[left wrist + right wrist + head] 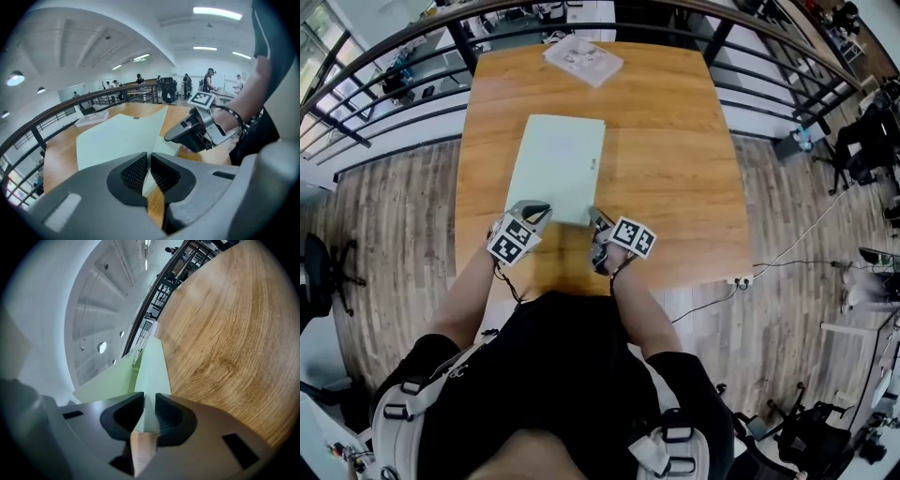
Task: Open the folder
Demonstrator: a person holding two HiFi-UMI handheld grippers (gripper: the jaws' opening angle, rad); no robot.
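Observation:
A pale green folder (558,164) lies on the wooden table (675,141), its near edge toward me. My left gripper (534,214) is at the folder's near left corner, shut on the thin top cover (122,136). That cover is lifted and slopes up off the sheets below. The left gripper (148,173) shows its pads pinched on the cover's edge. At the near right corner my right gripper (598,225) grips the folder's lower part. In the right gripper view the gripper (150,416) clamps the green edge (152,366), and the raised cover (110,380) stands to its left.
A white booklet (583,59) lies at the table's far edge. A dark railing (412,103) runs behind the table. A power strip (741,279) hangs at the near right corner with a cable across the floor. Office chairs stand left and right, and people stand far off.

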